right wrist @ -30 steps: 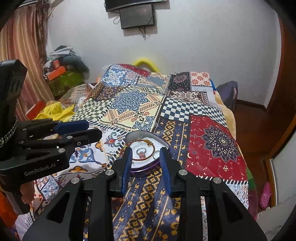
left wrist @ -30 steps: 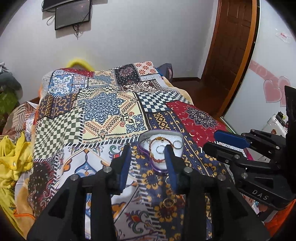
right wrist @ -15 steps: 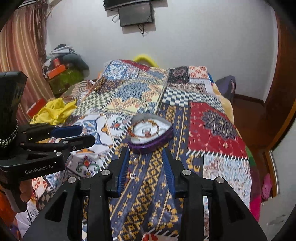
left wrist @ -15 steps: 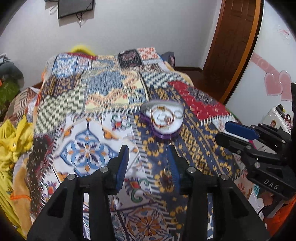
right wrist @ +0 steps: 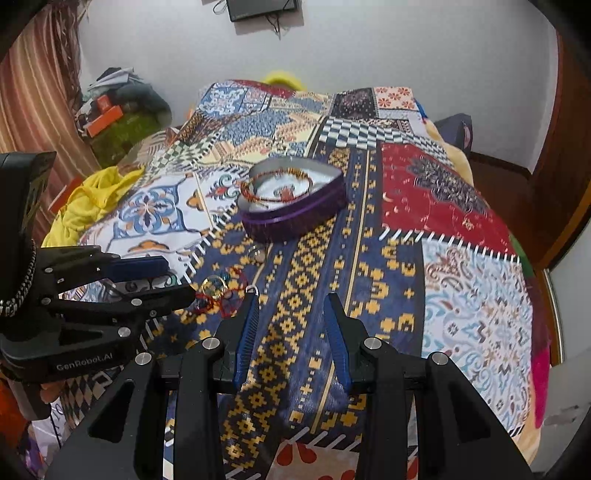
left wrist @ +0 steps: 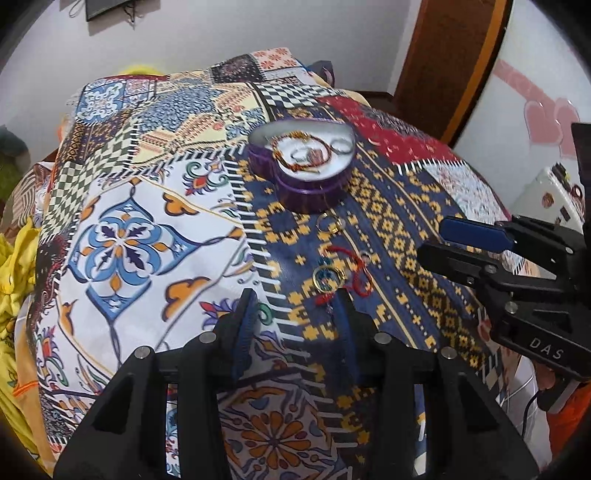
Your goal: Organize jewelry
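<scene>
Left wrist view showed the left gripper (left wrist: pixel 295 295) held low over the patchwork bedspread (left wrist: pixel 147 229), its two blue-padded fingers spread wide with nothing between them. Just ahead of its right fingertip lay a small tangle of loose jewelry — a gold ring (left wrist: pixel 327 277) wound about with red cord (left wrist: pixel 354 271) — resting on the navy-and-yellow strip of the cloth, near the finger though whether touching could not be told. A little farther ahead sat another thin ring (left wrist: pixel 330 223), and beyond that the purple heart-shaped jewelry box (left wrist: pixel 306 184), open-topped, with a beaded bracelet (left wrist: pixel 295 151) and a few rings lying on its white lining.

To the right of the left gripper, the right gripper (left wrist: pixel 434 242) reached in sideways, its body marked "DAS".

Right wrist view showed the right gripper (right wrist: pixel 291 302) also hovering above the bedspread (right wrist: pixel 461 295), its jaws parted wide and empty, aimed along the navy-and-yellow strip. Left of it the left gripper (right wrist: pixel 177 278) came in from the side, lettered "GenRobot.AI" on its body, its tips just beside the gold ring (right wrist: pixel 214 285) and red cord (right wrist: pixel 236 299). Straight ahead and well beyond the fingers stood the jewelry box (right wrist: pixel 295 218), the bracelet (right wrist: pixel 275 186) inside — farther still, a dark screen (right wrist: pixel 262 8) hung on the wall.
</scene>
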The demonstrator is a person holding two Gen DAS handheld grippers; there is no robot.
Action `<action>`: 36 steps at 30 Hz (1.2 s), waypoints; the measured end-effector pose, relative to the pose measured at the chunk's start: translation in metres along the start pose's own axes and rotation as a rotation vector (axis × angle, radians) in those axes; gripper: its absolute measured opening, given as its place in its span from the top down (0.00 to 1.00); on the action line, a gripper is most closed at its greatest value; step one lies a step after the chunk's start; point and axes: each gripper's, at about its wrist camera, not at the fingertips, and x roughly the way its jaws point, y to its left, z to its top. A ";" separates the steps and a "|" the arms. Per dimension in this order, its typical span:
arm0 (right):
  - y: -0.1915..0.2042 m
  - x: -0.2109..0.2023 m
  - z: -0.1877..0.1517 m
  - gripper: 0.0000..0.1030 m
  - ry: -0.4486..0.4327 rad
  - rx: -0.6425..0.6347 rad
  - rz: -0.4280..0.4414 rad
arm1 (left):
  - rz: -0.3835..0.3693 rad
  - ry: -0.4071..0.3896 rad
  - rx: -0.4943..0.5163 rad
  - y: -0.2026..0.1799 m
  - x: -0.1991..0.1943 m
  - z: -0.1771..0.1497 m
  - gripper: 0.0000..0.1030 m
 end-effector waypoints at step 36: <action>0.027 0.034 0.005 0.68 0.040 -0.121 0.013 | -0.037 -0.251 -0.106 0.033 -0.075 0.020 0.95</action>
